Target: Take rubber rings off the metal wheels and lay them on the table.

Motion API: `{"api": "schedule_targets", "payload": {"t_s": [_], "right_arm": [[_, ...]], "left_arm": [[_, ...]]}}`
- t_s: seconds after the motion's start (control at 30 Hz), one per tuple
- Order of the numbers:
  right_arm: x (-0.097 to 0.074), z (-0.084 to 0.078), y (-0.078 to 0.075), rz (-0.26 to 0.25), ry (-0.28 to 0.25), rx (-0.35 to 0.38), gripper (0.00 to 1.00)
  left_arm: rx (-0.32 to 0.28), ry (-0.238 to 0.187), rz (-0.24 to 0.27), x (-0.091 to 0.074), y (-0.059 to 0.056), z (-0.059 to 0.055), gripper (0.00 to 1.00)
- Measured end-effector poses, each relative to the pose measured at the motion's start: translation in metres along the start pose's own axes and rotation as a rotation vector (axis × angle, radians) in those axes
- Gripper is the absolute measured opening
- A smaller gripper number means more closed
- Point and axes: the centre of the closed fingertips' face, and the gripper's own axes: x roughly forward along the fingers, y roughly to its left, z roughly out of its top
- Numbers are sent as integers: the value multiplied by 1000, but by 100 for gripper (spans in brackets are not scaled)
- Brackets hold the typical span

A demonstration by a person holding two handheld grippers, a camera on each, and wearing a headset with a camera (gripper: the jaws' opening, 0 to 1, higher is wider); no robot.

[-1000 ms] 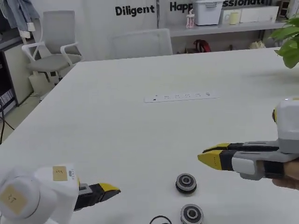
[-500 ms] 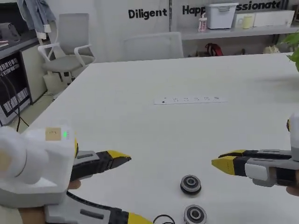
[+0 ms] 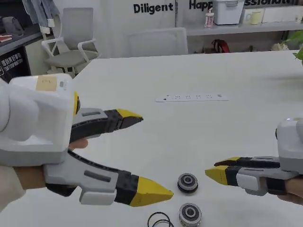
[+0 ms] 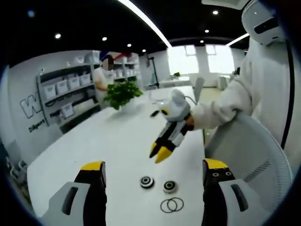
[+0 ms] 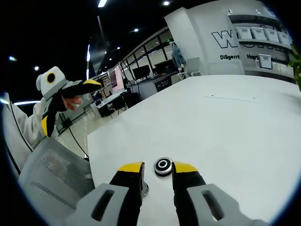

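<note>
1. Rings of thin black rubber [image 3: 160, 220], two of them overlapping, lie flat on the white counter [image 3: 236, 127] at the near edge of the head view.
2. Just right of them sits a small round metal wheel with a dark rim [image 3: 190, 214]. A second wheel of the same kind [image 3: 188, 182] lies just beyond it, near but apart.
3. The left hand-held gripper [image 3: 156, 155], grey with yellow tips, hangs above the counter to the left of the wheels. Its jaws are spread wide and hold nothing. In the left gripper view, both wheels and the rings lie on the counter ahead, between the two jaws.
4. The right hand-held gripper [image 3: 213, 169] points in from the right, its tips near the second wheel without touching it. Its jaws stand a narrow gap apart and grip nothing. In the right gripper view that wheel sits just past the tips.
5. Farther off, a long white power strip [image 3: 191, 98] lies flat mid-counter.
6. Beyond the far edge stand two grey office chairs [image 3: 156, 42], and behind them a shelf carries a white storage box [image 3: 227, 12].
</note>
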Motion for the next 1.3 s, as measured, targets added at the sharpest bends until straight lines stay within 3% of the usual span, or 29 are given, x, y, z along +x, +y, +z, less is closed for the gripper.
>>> {"api": "schedule_targets", "payload": {"t_s": [0.17, 0.33, 0.47, 0.67, 0.9, 1.17, 1.3], "right_arm": [[0, -4, -1, 1, 15, -2, 20], [1, -5, -1, -3, 22, -15, 20], [1, -7, -3, -11, 31, -19, 20], [2, -12, -9, -30, 52, -20, 20], [10, -22, -11, -28, 89, -24, 19], [29, -39, -4, 6, 147, -46, 18], [35, -46, -7, -6, 155, -72, 19]], "left_arm": [[35, 1, -7, 10, 9, 11, 84], [49, 23, -25, 28, 20, 5, 82], [64, 99, -12, 43, 32, -14, 79], [29, 105, -69, 65, 33, -27, 76], [9, 116, -116, 89, 34, -52, 67], [-33, 149, -142, 107, 31, -88, 46], [-44, 173, -143, 113, 30, -103, 34]]}}
